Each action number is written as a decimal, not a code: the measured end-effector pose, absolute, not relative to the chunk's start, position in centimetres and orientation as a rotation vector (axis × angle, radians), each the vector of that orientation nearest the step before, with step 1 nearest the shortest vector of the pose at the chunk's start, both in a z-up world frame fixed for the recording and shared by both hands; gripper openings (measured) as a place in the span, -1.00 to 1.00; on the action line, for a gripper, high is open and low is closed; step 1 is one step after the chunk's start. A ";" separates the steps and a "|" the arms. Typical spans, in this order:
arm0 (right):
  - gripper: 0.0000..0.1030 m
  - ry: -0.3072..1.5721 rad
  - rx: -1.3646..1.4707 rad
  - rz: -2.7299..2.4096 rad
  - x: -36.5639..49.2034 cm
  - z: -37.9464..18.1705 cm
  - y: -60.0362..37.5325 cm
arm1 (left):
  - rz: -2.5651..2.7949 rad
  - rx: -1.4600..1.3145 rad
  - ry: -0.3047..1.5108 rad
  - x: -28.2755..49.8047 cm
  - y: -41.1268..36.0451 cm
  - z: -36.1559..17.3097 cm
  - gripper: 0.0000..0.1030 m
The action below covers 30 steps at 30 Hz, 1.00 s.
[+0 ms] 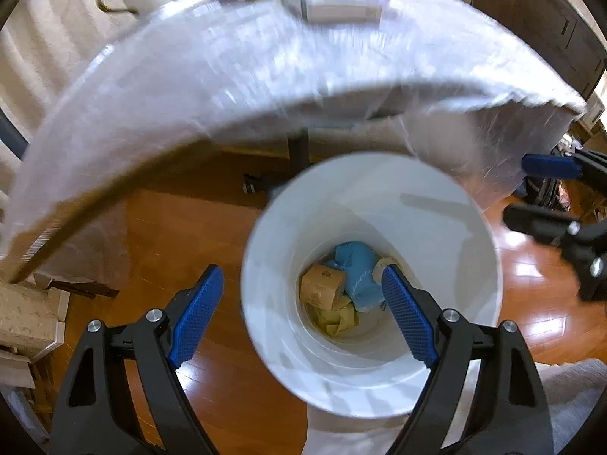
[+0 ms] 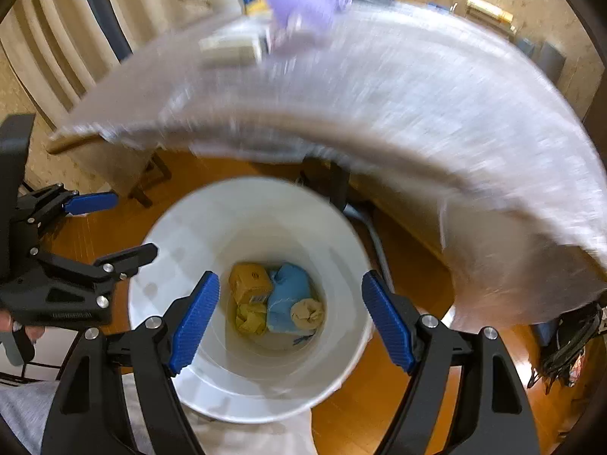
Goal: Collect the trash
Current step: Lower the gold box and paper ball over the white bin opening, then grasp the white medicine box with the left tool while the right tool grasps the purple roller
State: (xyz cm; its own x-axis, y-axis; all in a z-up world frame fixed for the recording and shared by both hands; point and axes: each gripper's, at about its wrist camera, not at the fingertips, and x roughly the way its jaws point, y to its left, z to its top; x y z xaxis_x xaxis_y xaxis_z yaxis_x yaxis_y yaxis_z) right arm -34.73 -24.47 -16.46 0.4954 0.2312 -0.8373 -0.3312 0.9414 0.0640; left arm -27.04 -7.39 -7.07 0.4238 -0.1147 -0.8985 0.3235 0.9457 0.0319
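Both views look down into the white bucket (image 1: 371, 280), which holds a tan box (image 1: 322, 286), blue wad (image 1: 356, 273) and yellow scraps (image 2: 250, 316). The left gripper (image 1: 303, 313) and right gripper (image 2: 290, 316) have fingers spread, empty. Only the right view, lower centre, shows the beige crumpled ball (image 2: 308, 313) unobstructed.

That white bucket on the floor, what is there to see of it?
The white bucket is a round, smooth, plastic-looking pail standing upright on the wooden floor, beside the cloth-covered table. Its mouth is open, with no lid in view. At the bottom lie a tan cardboard box, a crumpled blue piece, yellow scraps and a beige wad. Both open grippers hover above it, neither touching. Its outer base is hidden.
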 end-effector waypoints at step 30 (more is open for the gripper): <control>0.40 0.980 0.076 0.498 -13.4 -11.8 -21.2 | -0.197 0.114 0.801 -17.1 -11.3 0.6 0.97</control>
